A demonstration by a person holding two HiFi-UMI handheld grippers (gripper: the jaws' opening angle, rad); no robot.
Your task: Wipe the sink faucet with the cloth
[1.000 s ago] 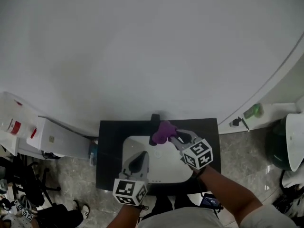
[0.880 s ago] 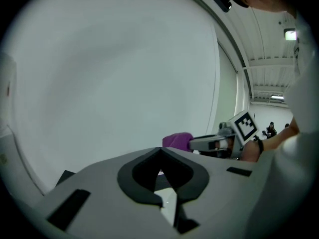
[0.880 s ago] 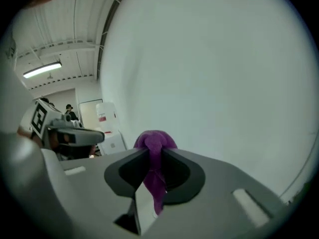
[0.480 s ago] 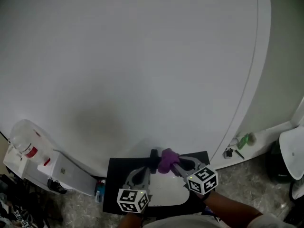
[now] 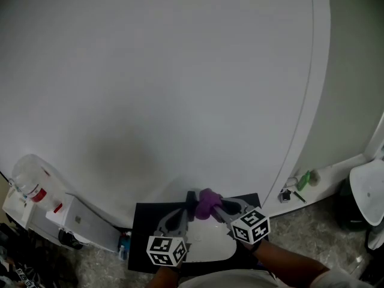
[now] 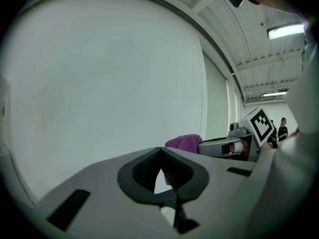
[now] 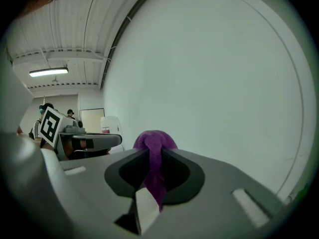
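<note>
At the bottom of the head view, a white sink (image 5: 210, 248) sits in a black counter (image 5: 141, 230). A dark faucet (image 5: 192, 199) stands at its back edge against the wall. My right gripper (image 5: 215, 207) is shut on a bunched purple cloth (image 5: 207, 202), which sits right beside the faucet; whether they touch is unclear. In the right gripper view the cloth (image 7: 154, 142) bulges out over the closed gripper (image 7: 152, 152). My left gripper (image 5: 178, 216) hovers over the sink left of the faucet. Its tip (image 6: 160, 150) is shut with nothing in it, and the cloth (image 6: 184, 142) shows just past it.
A plain white wall (image 5: 168, 83) fills most of the head view right behind the faucet. A clear container with a red label (image 5: 29, 186) and a white box (image 5: 84, 224) stand at the left. A green bottle (image 5: 305, 179) lies on a ledge at the right.
The head view has tilted up, showing more wall and less sink. Both grippers have moved toward the faucet at the back of the sink. The cloth stays clamped in the right gripper.
</note>
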